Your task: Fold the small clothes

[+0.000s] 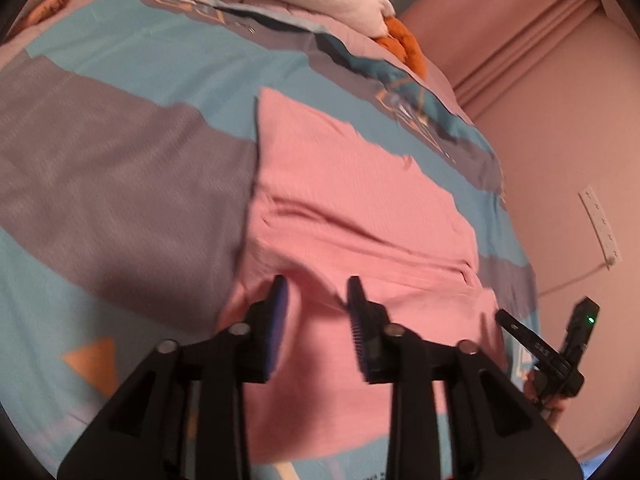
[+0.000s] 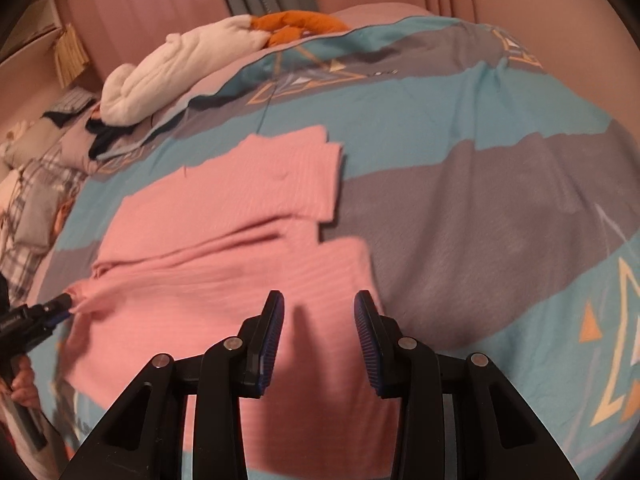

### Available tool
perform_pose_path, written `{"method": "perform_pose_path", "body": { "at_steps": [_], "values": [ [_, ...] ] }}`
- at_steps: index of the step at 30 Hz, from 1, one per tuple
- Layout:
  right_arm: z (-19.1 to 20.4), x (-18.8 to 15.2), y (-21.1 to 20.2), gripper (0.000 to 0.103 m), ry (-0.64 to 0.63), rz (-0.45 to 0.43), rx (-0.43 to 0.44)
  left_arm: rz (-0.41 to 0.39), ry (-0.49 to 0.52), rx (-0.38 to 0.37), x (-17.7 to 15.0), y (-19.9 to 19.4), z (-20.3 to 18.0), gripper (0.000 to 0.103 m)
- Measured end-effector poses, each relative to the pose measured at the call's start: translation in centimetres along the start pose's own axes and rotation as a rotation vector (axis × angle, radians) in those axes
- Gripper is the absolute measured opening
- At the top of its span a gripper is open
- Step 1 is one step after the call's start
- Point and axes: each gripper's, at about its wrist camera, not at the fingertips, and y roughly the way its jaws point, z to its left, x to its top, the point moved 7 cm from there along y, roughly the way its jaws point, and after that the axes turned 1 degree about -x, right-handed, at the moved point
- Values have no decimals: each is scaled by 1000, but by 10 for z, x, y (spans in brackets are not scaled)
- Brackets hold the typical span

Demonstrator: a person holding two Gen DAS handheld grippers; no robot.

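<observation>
A pink ribbed garment (image 1: 340, 208) lies partly folded on the bed; it also shows in the right wrist view (image 2: 224, 248). My left gripper (image 1: 318, 286) hovers over its near part with jaws apart; in the right wrist view its tip (image 2: 66, 302) touches a bunched pink corner, and whether it grips is unclear. My right gripper (image 2: 318, 300) is open and empty above the garment's near right edge. Its body shows in the left wrist view (image 1: 552, 344) at the right.
The bed has a blue, grey and pink patterned cover (image 2: 480, 184). A white padded item (image 2: 172, 68) and an orange cloth (image 2: 296, 24) lie at the far end, with dark and plaid clothes (image 2: 36, 192) at the left. A pink wall (image 1: 560, 120) borders the bed.
</observation>
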Motion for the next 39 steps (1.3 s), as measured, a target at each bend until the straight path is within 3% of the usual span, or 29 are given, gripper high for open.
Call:
{"method": "perform_pose_path", "body": {
  "at_steps": [2, 6, 9, 18, 19, 20, 22, 24, 39],
  "values": [
    [-3, 4, -5, 39, 13, -13, 24, -21, 0, -4, 6, -6, 1, 56],
    [-13, 8, -4, 44, 6, -10, -23, -41, -3, -9, 13, -14, 6, 64],
    [-16, 9, 5, 51, 5, 12, -21, -32, 15, 12, 13, -12, 10, 65],
    [-17, 5, 28, 51, 15, 60, -4, 50, 73, 60, 3, 23, 15, 63],
    [-17, 4, 28, 48, 16, 58, 1, 59, 70, 66, 3, 27, 16, 60],
    [-17, 5, 28, 44, 23, 51, 3, 72, 68, 68, 2, 33, 18, 46],
    [-16, 4, 27, 15, 29, 50, 12, 81, 61, 75, 2, 38, 22, 26],
    [-15, 5, 23, 11, 38, 35, 16, 68, 55, 87, 4, 37, 24, 15],
    [9, 29, -41, 7, 36, -152, 31, -50, 84, -50, 19, -21, -10, 9]
  ]
}}
